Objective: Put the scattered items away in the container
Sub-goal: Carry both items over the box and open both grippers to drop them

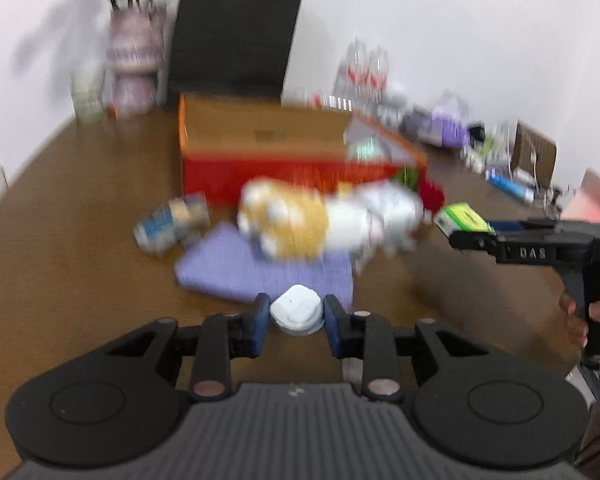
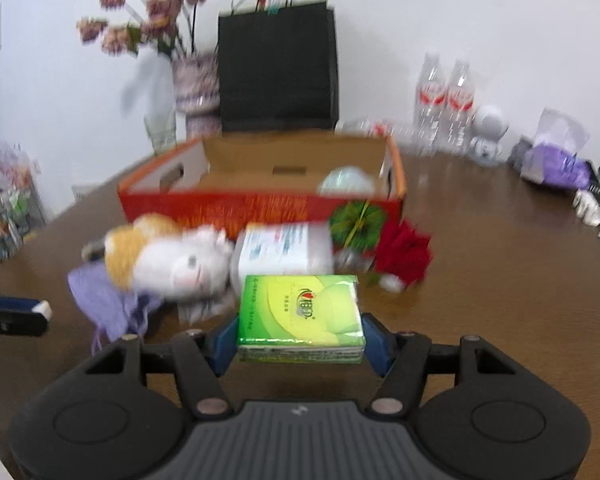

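The left gripper (image 1: 296, 316) clamps a small round white plastic case (image 1: 297, 314) at lower centre. The right gripper (image 2: 300, 338) grips a green tissue packet (image 2: 300, 316); the open red cardboard box (image 2: 260, 204) sits mid-frame behind.

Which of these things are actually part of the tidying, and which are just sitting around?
Part of the job:
red box
green packet in the right claw
white round case in the left claw
plush toy
purple cloth

Just lying about:
black bag
flower vase
water bottles
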Tool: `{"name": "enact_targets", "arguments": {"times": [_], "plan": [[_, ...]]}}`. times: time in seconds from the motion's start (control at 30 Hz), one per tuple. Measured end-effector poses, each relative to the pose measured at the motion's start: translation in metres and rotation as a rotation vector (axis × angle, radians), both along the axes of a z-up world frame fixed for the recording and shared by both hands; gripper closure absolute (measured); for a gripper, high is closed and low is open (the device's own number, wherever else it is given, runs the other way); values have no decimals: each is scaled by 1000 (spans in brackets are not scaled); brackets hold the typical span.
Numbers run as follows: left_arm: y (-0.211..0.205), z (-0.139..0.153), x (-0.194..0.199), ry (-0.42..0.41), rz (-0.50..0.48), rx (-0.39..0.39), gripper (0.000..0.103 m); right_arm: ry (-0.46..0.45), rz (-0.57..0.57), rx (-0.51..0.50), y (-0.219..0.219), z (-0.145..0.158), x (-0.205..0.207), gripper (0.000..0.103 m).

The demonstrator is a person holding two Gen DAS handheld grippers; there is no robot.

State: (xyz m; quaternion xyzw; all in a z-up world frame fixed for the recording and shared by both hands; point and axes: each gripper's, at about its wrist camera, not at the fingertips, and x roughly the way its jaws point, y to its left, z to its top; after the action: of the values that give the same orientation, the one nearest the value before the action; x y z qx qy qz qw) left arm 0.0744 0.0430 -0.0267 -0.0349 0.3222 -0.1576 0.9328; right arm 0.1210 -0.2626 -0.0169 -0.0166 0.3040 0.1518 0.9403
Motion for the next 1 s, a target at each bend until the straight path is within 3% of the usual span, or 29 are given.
{"name": "enact_targets", "arguments": {"times": [0.2, 0.33, 0.5, 0.67, 0.8, 0.87, 0.9, 0.97, 1.0], "plan": [[-15, 56, 44, -159, -20, 38, 73, -99, 10, 24, 3, 46, 33, 40], [-37, 69, 90, -206, -20, 43, 73, -122, 23, 27, 18, 65, 68, 40], [-59, 60, 157, -202, 35, 74, 73, -92, 20, 17, 42, 64, 125, 40], [-60, 27, 221, -92, 111, 79, 73, 9, -3, -12, 68, 27, 186, 40], [-57, 1, 247, -19, 138, 104, 73, 84, 0, -30, 81, -3, 213, 40], [-53, -7, 254, 4, 140, 111, 65, 96, 14, -35, 83, -9, 216, 35], [-49, -8, 254, 9, 142, 110, 54, 93, 21, -30, 83, -10, 215, 30], [-43, -5, 248, -12, 142, 100, 43, 67, 30, -14, 79, -5, 208, 15], [-42, -2, 243, -25, 145, 100, 31, 47, 35, -11, 76, 0, 203, 14]]}}
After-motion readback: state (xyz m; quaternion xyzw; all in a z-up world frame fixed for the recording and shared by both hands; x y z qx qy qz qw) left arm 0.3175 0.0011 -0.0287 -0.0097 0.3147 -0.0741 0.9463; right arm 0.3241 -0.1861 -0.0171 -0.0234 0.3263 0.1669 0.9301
